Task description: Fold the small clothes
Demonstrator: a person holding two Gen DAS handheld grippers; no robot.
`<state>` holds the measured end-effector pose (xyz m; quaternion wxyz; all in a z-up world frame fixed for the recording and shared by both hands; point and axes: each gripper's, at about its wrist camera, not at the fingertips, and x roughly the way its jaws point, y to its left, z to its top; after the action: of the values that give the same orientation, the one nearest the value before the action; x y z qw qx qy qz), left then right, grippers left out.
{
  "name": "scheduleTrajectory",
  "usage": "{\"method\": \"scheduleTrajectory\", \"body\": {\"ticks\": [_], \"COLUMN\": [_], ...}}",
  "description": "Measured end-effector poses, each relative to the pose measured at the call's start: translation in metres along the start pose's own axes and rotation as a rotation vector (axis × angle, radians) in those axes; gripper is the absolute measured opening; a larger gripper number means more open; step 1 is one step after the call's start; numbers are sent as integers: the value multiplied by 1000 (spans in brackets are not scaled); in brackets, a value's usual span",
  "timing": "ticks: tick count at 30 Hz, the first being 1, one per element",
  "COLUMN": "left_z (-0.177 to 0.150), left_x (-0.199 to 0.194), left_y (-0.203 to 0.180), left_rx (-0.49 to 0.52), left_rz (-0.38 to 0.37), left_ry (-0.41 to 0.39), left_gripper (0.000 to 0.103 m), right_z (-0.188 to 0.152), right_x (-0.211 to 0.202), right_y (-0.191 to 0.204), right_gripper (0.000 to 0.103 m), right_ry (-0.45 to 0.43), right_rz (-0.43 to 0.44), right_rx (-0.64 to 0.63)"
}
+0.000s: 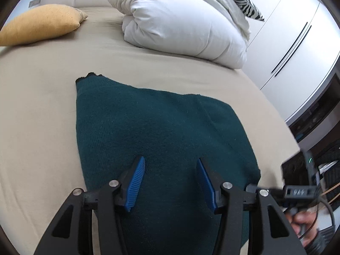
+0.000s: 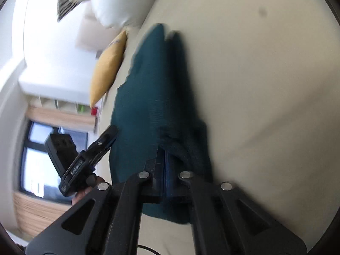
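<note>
The bed fills the left wrist view. A white duvet lies upper centre, a yellow pillow upper left. The teal cloth lies at centre. Left gripper: jaws spread, above the cloth. Right gripper: jaws pinching a cloth fold.

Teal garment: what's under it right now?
The teal garment lies on the beige bedsheet, which shows all around it. Anything beneath the cloth itself is covered. The right gripper is shut on its edge; the left gripper is open above it.
</note>
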<state>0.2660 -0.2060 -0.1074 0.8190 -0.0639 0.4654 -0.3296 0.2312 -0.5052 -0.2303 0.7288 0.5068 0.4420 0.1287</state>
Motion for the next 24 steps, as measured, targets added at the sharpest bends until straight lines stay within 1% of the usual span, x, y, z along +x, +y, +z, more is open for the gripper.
{"method": "scheduleTrajectory", "body": {"ticks": [1,2,4,7,9,10,12,13,14,15,16,17,19,20,22,23,24], "left_z": [-1,0,2,13,22,26,30,30,29,28,26,25,23,23,24,24,24], "left_x": [-1,-2,-6,-11,-7,-2,19,25,27,28,29,30,30,30,31,31,31], "left_y": [1,1,-1,-7,-7,-4,6,8,8,7,8,10,10,10,9,9,9], "left_rx": [-1,-2,-6,17,26,22,25,39,55,67,68,62,58,63,67,70,72], "left_rz": [-6,-6,-1,42,62,70,84,84,91,98,100,97,94,96,100,100,98], "left_ry": [-1,-1,-3,-29,-32,-21,31,37,30,22,15,4,-6,-4,4,8,7], "left_gripper": [53,53,52,52,52,52,52,52,52,52,52,52,52,52,52,52,52], "right_z": [-6,-16,-25,-25,-31,-33,-39,-42,-41,-41,-40,-41,-26,-21,0,6,13], "right_x": [-1,-7,-13,-13,-16,-21,-29,-31,-33,-38,-44,-53,-60,-59,-38,-28,-13], "right_y": [-5,-5,-5,-8,-4,-5,-7,-5,-1,9,24,32,63,73,88,87,82], "right_gripper": [0,0,0,0,0,0,0,0,0,0,9,9,11,17,64,66,66], "right_ry": [-12,-30,-47,-56,-65,-66,-58,-43,-33,-29,-41,-61,-113,-115,-86,-80,-63], "right_rz": [28,12,-9,-21,-49,-57,-65,-73,-94,-135,-149,-141,-63,-40,-10,-21,-44], "right_rx": [3,-25,-25,-20,-43,-54,-70,-72,-86,-114,-149,-177,-241,-263,-297,-292,-276]}}
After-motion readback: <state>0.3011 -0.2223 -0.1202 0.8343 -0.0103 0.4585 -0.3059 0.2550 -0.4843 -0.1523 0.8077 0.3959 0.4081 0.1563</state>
